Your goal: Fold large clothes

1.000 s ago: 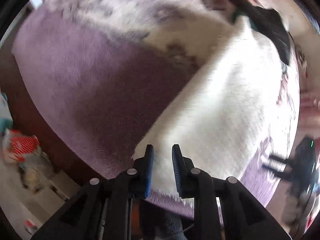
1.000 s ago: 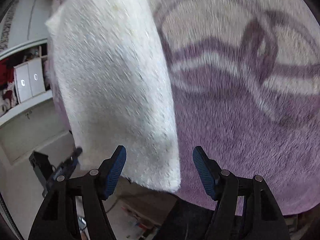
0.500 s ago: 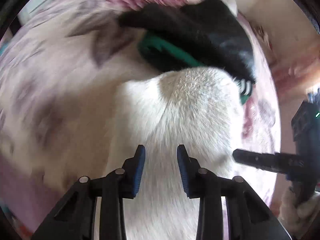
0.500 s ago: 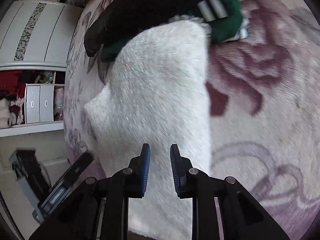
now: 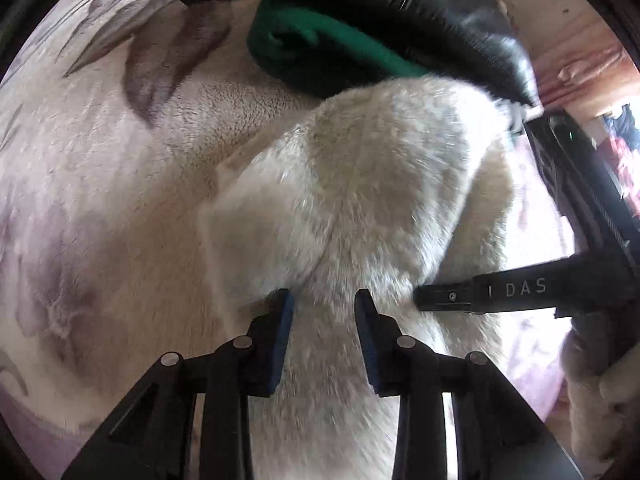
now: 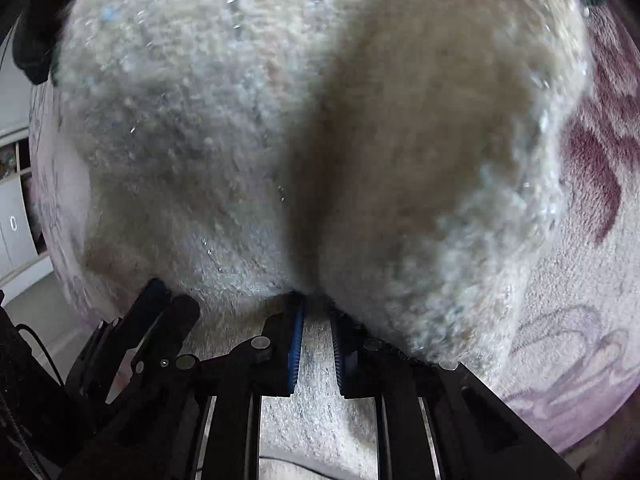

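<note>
A white fluffy garment (image 5: 360,200) lies bunched on a blanket with a purple flower pattern (image 5: 100,168). My left gripper (image 5: 324,300) points steeply down, and a ridge of the white pile runs in between its blue pads (image 5: 285,320). The right gripper's black finger (image 5: 460,296) reaches in from the right and touches the same garment. In the right wrist view the white garment (image 6: 200,140) fills the frame. A deep crease runs down to my right gripper (image 6: 318,304), whose jaws are closing with the fabric pinched between them. The left gripper (image 6: 160,300) shows at lower left.
A black garment (image 5: 400,8) and a green one (image 5: 320,48) lie just beyond the white garment's far end. The flowered blanket (image 6: 588,240) spreads to the right. A white cabinet (image 6: 12,220) stands off the bed at the left.
Both grippers have carried the white garment across the blanket towards the black and green clothes. The right jaws went from wide apart to nearly together on the fabric. The garment now bunches up.
</note>
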